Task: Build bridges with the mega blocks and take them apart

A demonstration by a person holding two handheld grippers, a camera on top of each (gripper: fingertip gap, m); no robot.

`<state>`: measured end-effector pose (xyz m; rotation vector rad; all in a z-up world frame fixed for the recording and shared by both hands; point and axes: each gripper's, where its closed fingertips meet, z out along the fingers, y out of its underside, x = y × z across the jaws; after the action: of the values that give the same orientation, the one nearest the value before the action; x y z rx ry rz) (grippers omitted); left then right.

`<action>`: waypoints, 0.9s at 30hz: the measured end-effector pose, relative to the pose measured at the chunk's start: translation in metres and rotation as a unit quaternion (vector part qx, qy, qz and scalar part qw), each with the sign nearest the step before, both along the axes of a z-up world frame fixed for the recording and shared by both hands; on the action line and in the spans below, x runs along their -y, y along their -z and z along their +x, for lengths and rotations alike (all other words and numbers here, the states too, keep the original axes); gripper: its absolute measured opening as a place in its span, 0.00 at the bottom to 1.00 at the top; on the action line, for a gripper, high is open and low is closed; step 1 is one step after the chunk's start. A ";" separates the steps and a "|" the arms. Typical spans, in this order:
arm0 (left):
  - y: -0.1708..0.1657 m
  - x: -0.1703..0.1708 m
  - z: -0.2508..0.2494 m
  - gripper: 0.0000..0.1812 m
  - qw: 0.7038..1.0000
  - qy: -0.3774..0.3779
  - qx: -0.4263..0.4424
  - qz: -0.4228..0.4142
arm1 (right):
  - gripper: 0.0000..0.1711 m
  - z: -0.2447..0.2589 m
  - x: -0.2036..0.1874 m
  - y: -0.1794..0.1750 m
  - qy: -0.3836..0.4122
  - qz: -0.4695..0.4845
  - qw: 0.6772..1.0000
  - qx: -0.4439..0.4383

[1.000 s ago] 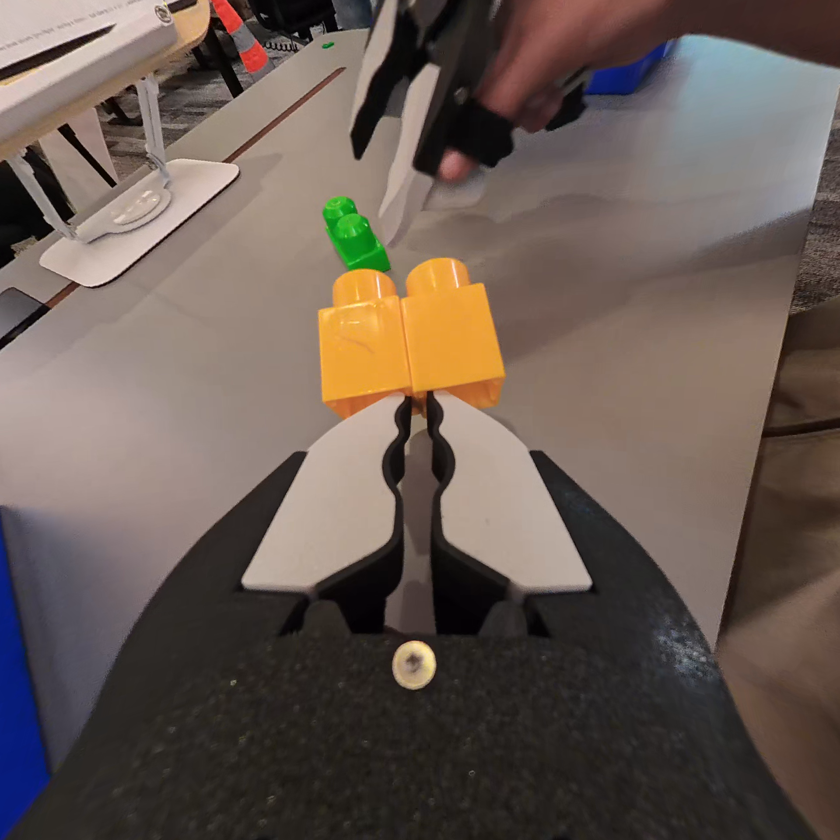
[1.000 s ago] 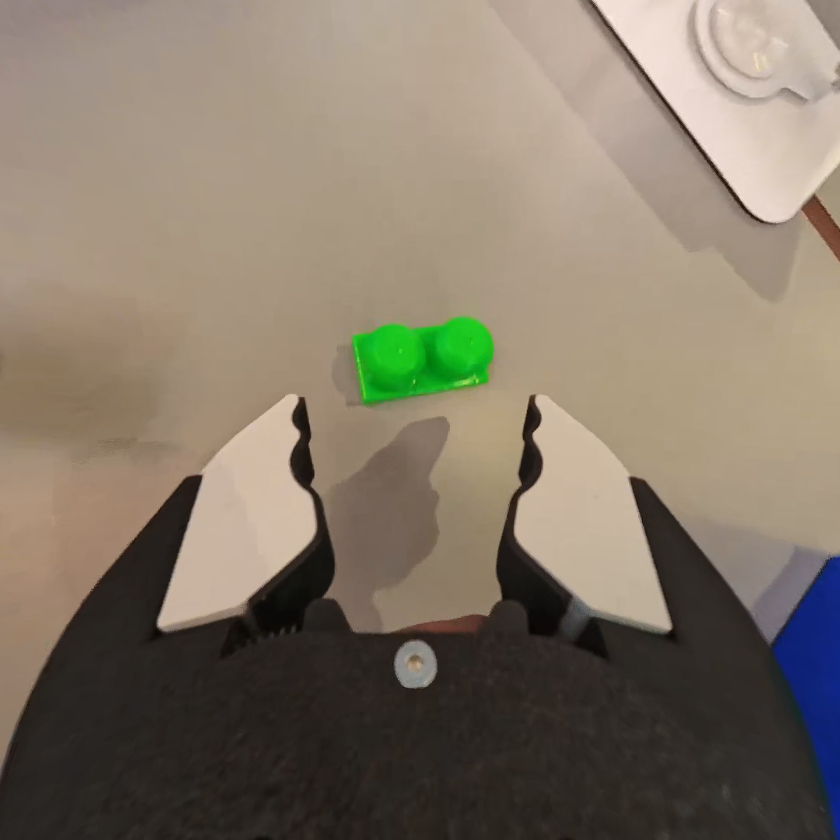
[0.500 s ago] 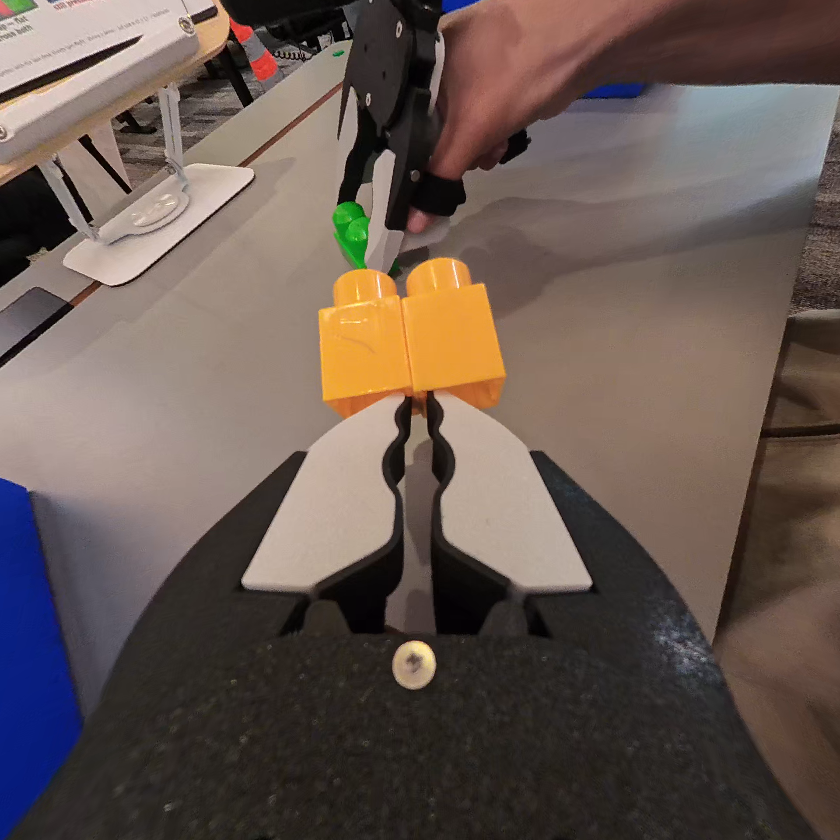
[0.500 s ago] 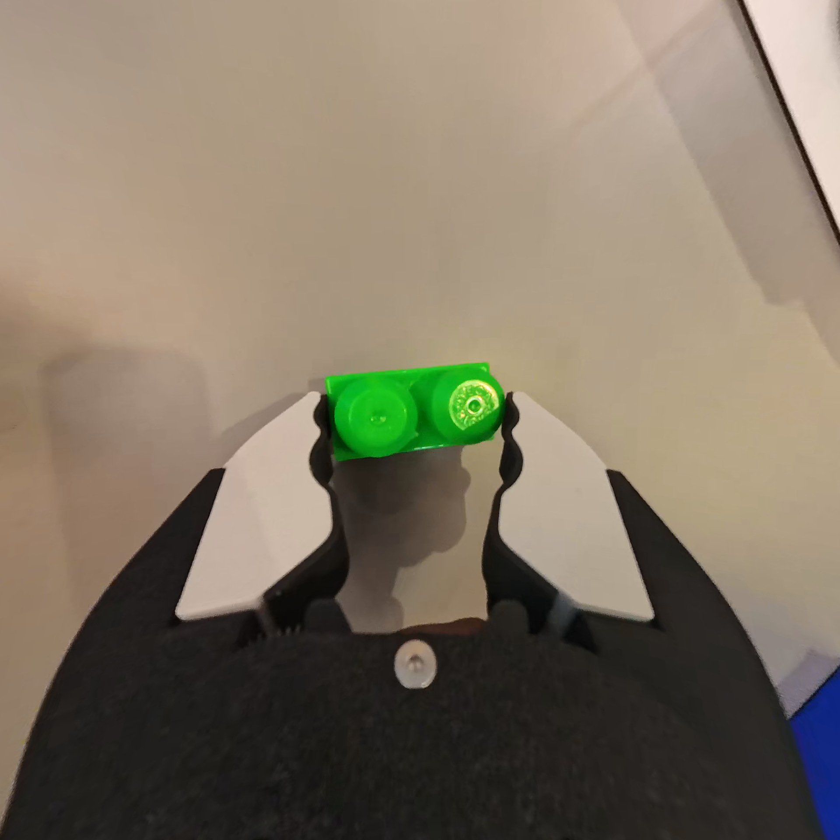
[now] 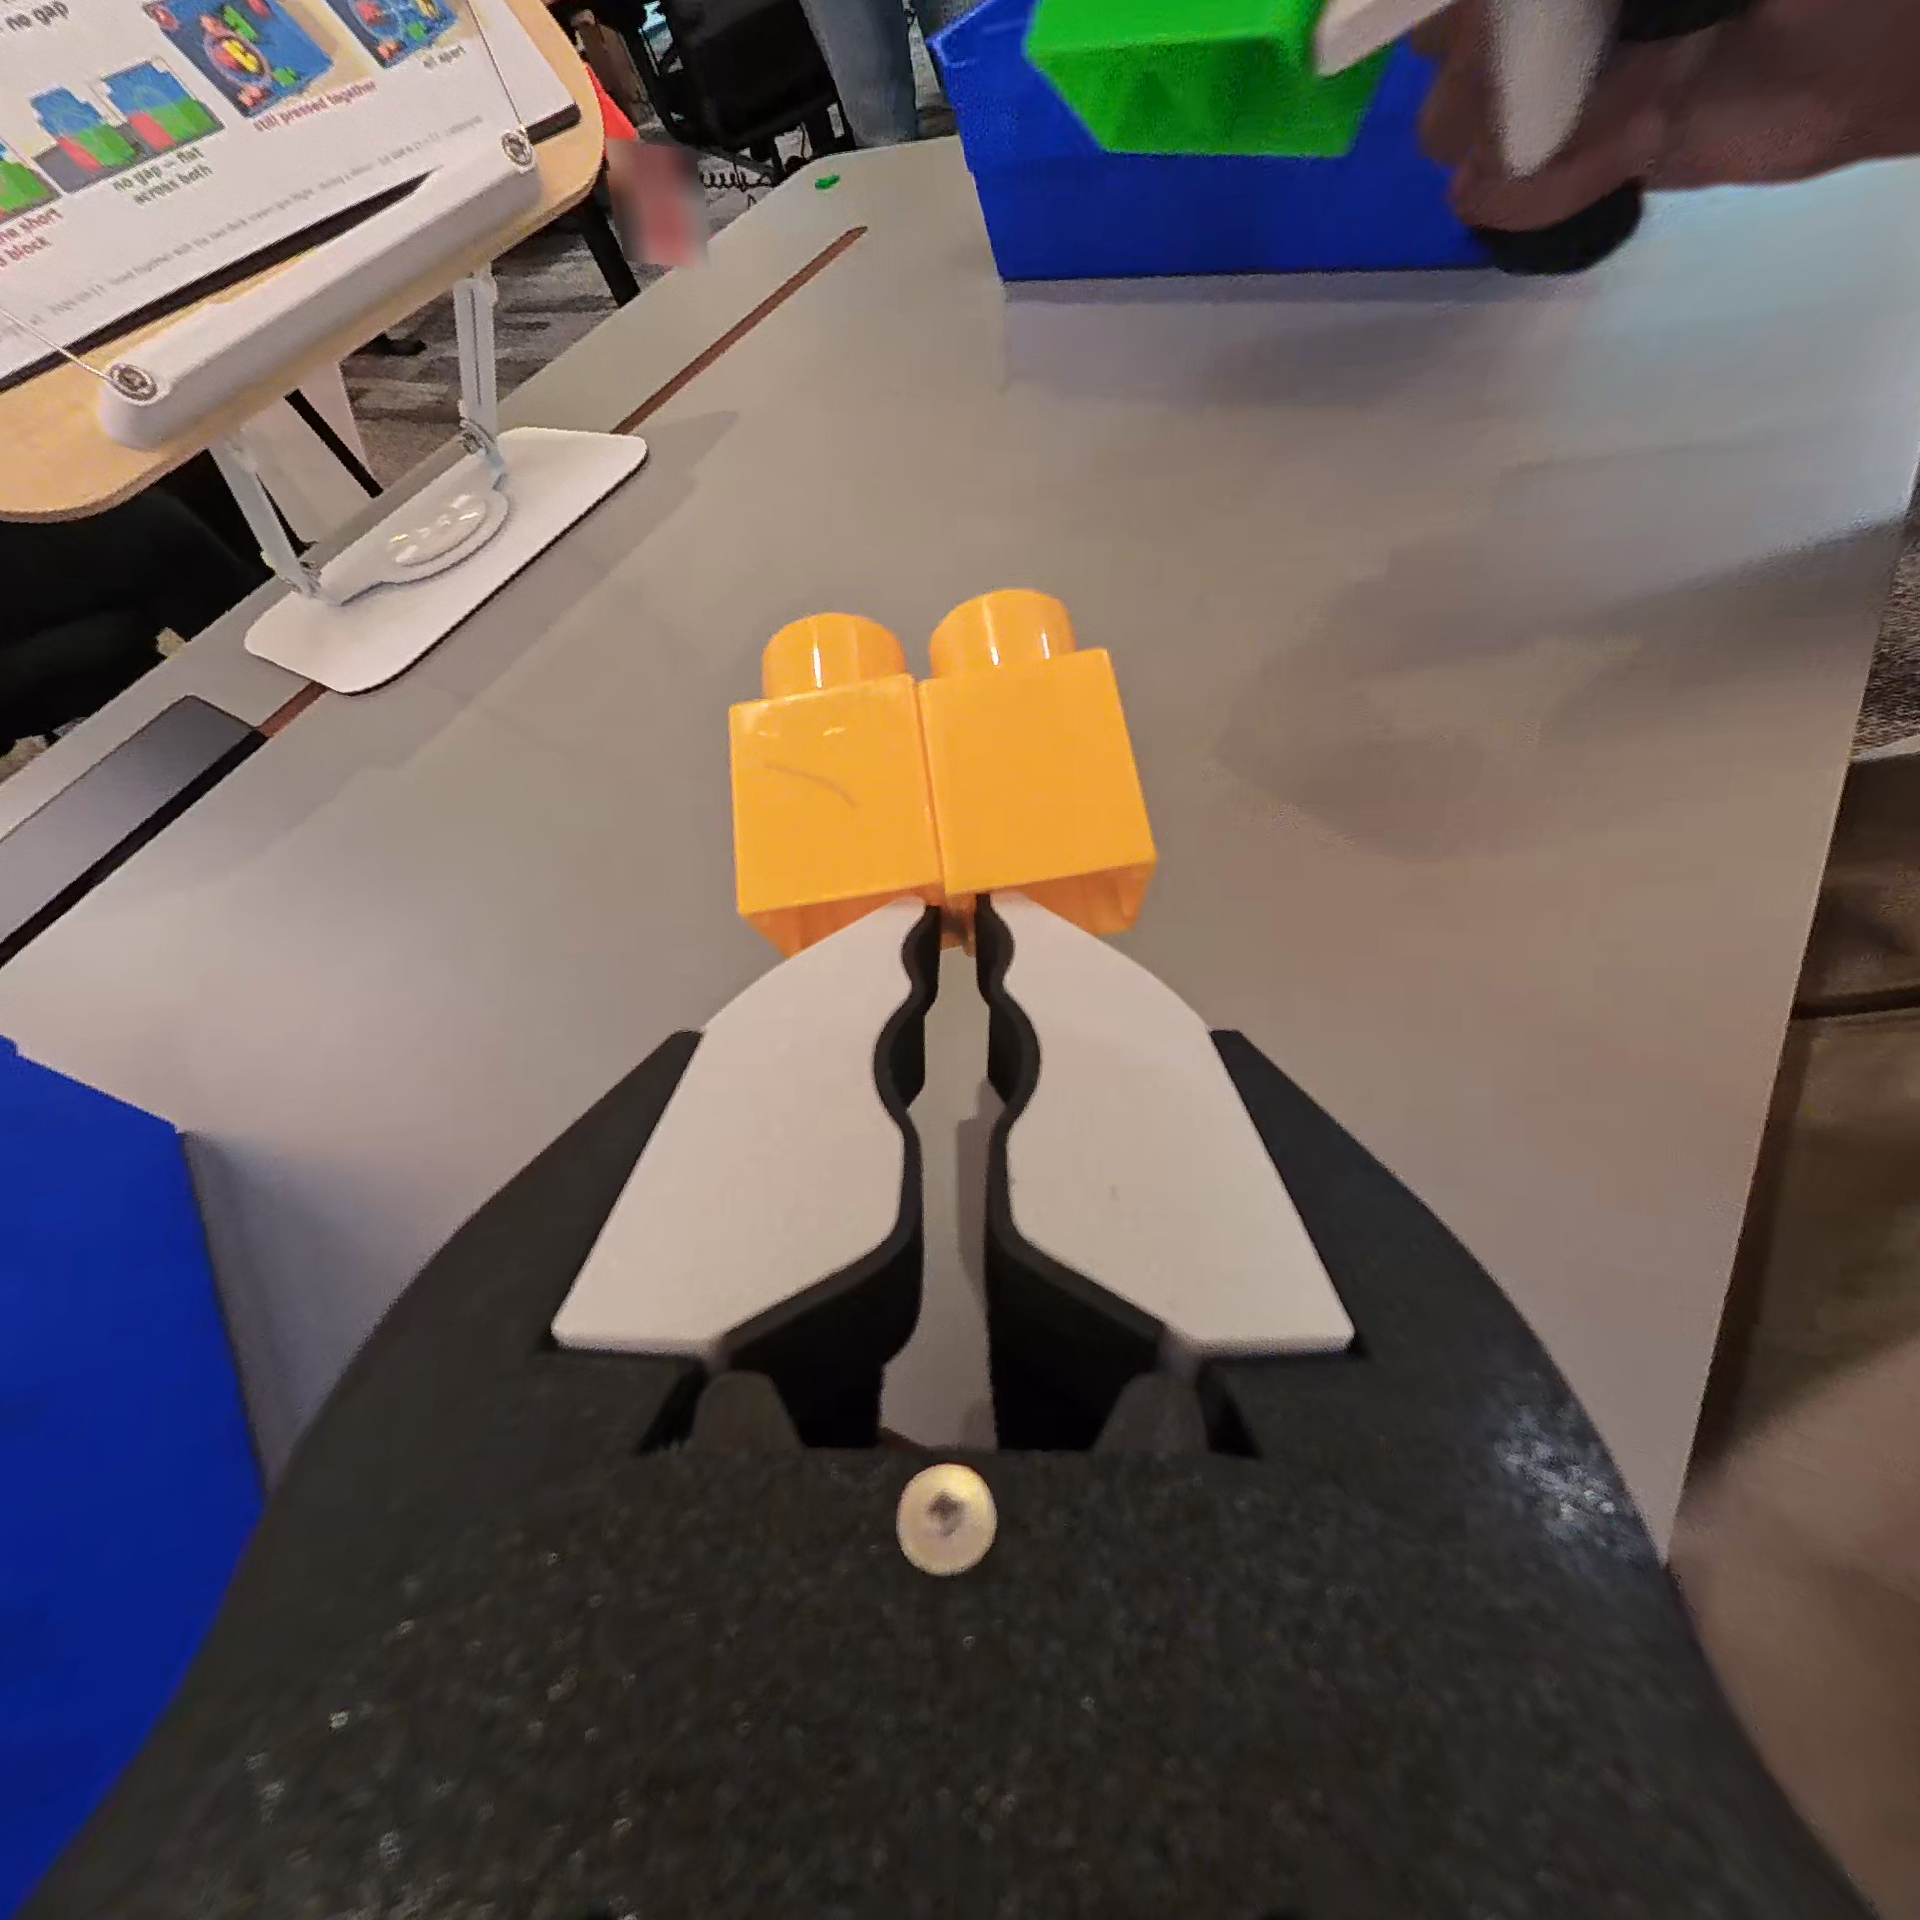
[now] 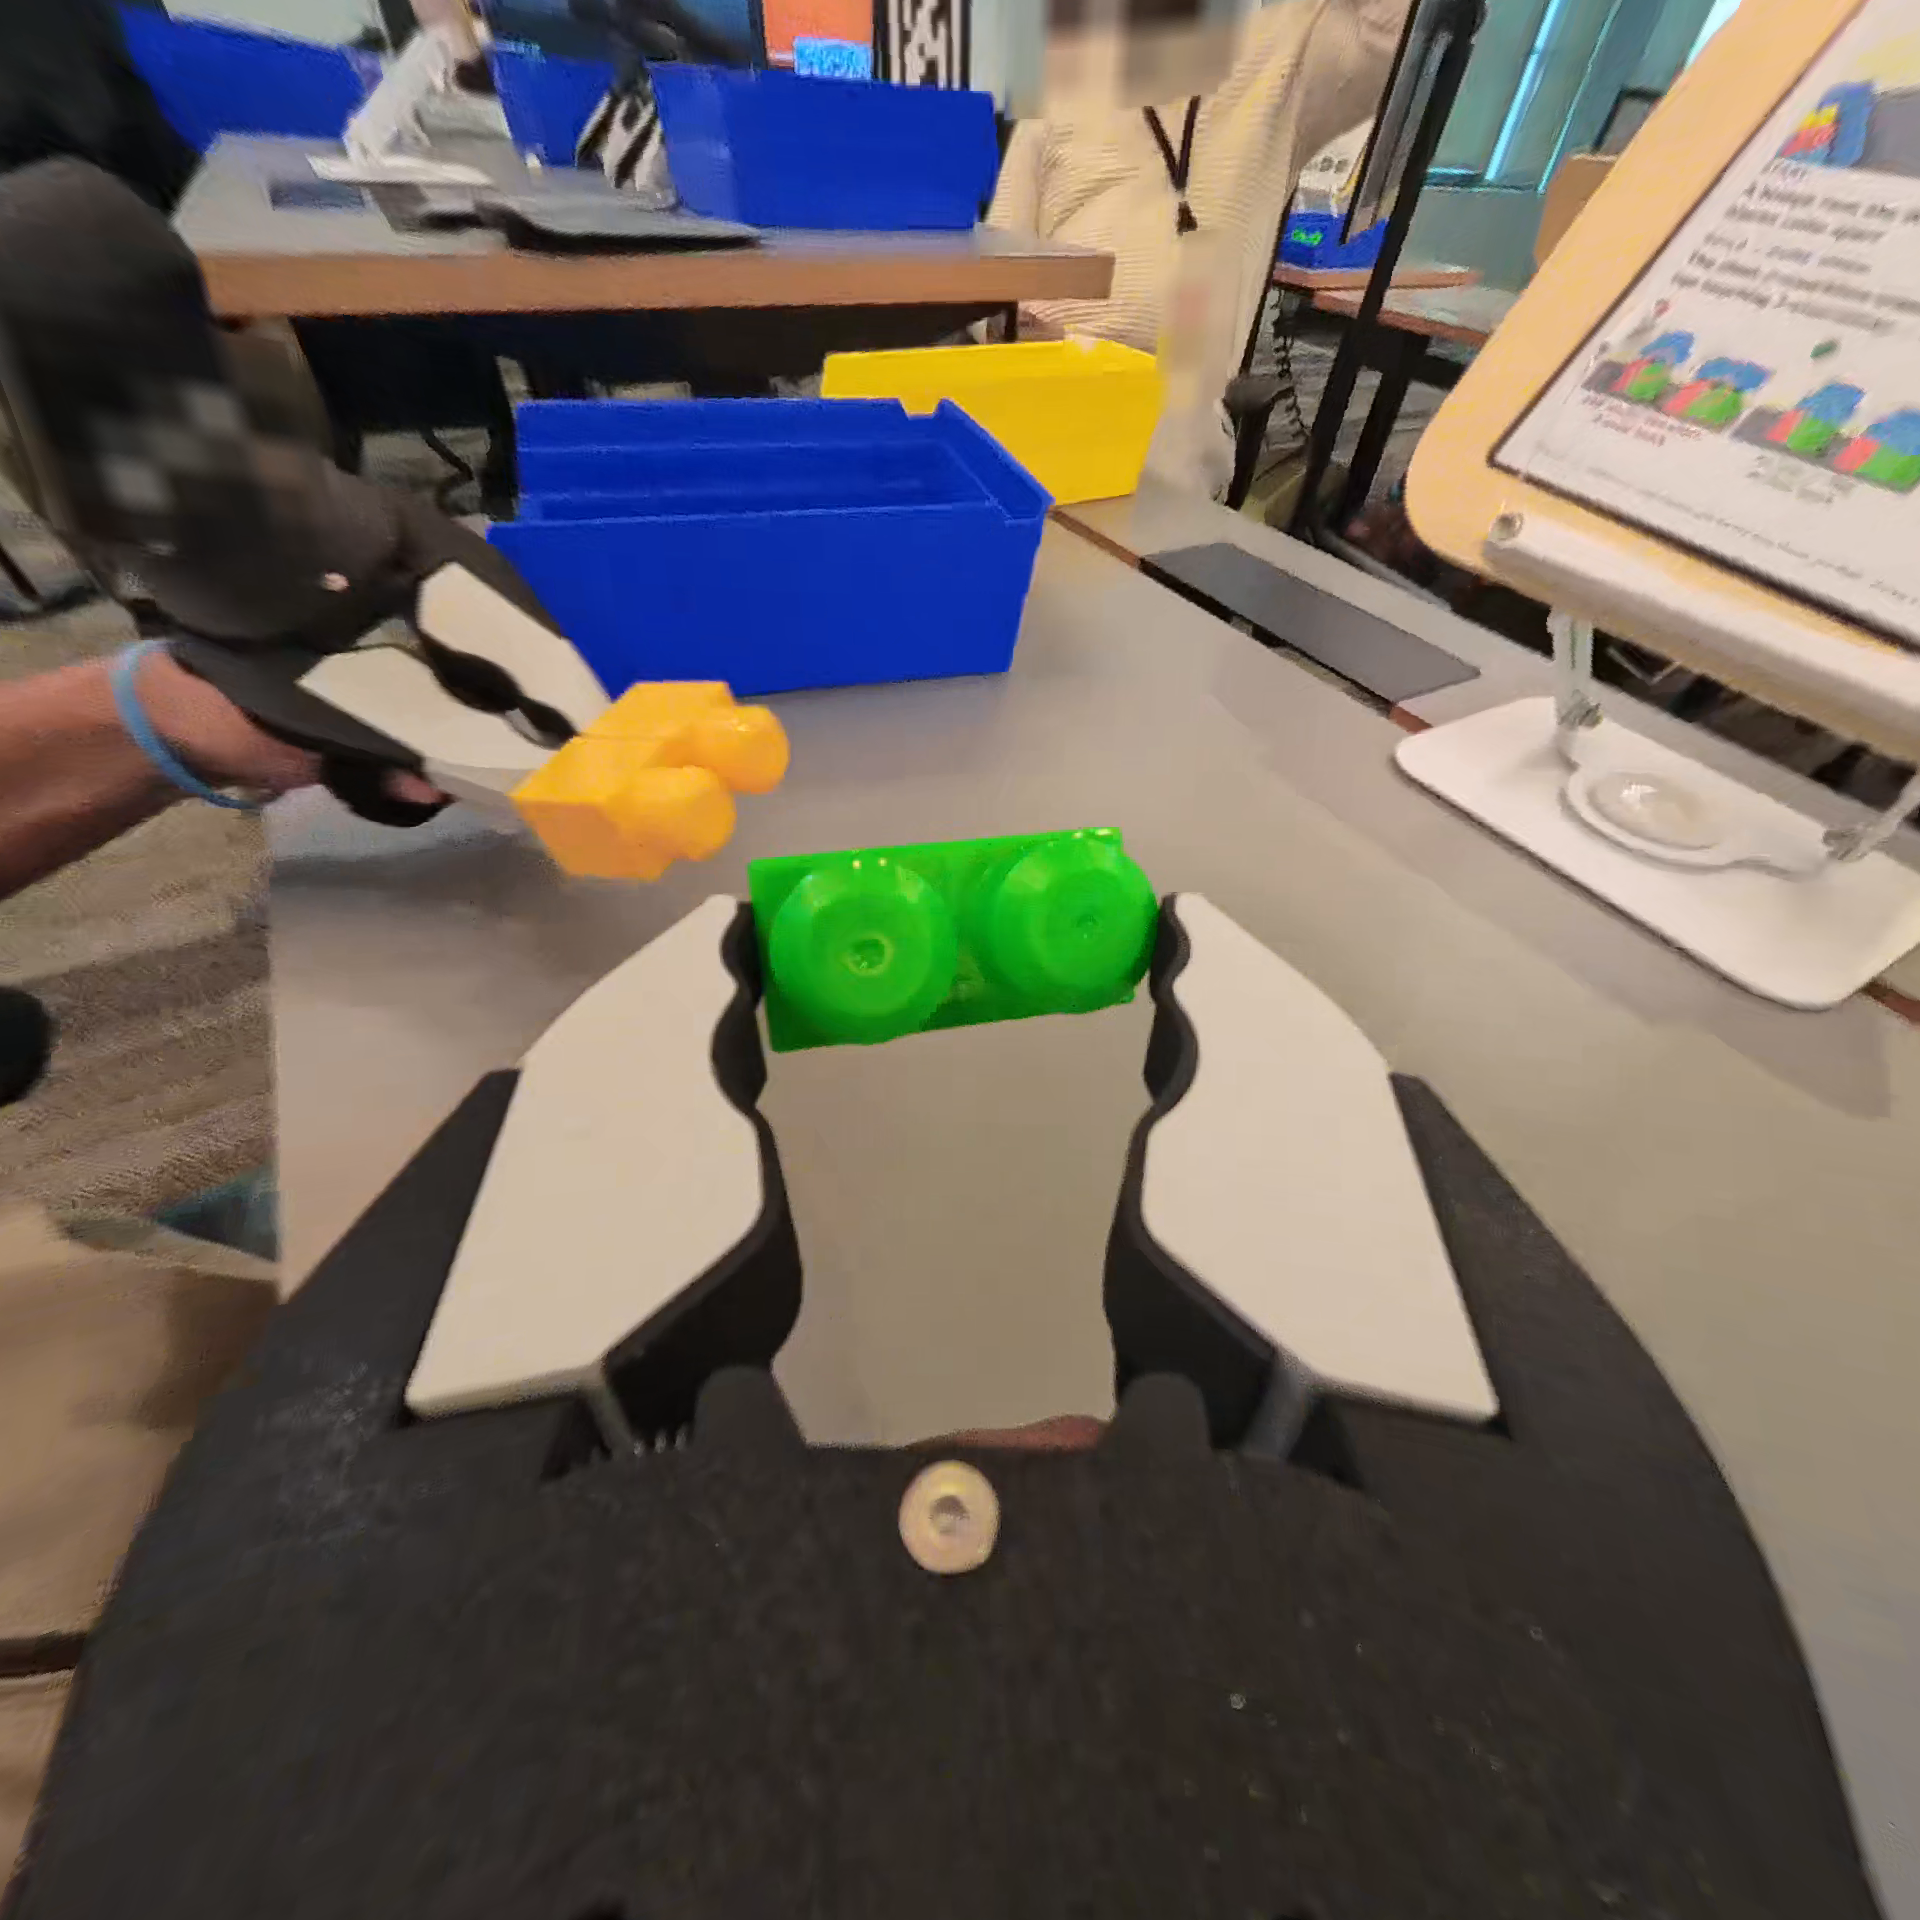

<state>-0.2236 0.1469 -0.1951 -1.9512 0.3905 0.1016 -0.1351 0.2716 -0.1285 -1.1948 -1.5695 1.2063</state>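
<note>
My left gripper (image 5: 956,920) is shut on two orange blocks (image 5: 940,774) pressed side by side, studs pointing away, held above the grey table (image 5: 1351,582). It also shows in the right wrist view (image 6: 540,758) with the orange blocks (image 6: 649,779). My right gripper (image 6: 951,940) is shut on a green two-stud block (image 6: 951,940) by its ends, studs facing the camera, lifted off the table. In the left wrist view the green block (image 5: 1205,78) is at the top right, its hollow underside showing, held in the right gripper's fingers (image 5: 1361,31).
A blue bin (image 6: 769,540) stands on the table beyond the blocks, another blue bin (image 5: 1195,208) at the far end. A tilted instruction board on a white stand (image 6: 1683,842) is at the table's side. A blue bin edge (image 5: 94,1403) is near left. People sit behind. The gap from one gripper's tips to the other's is roughly 20 cm.
My right gripper closed on the green block and lifted it off the table, tilting up to face across the room. The left gripper kept its hold on the orange blocks.
</note>
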 end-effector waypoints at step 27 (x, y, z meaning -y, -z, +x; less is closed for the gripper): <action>-0.057 -0.029 0.055 0.03 0.973 0.225 0.031 0.030 | 0.42 -0.005 0.048 -0.027 -0.198 -0.057 0.973 -0.100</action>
<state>-0.1688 0.1763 -0.1381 -1.7575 0.7688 -0.2387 -0.1399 0.2235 -0.1014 -0.8166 -1.6480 1.6382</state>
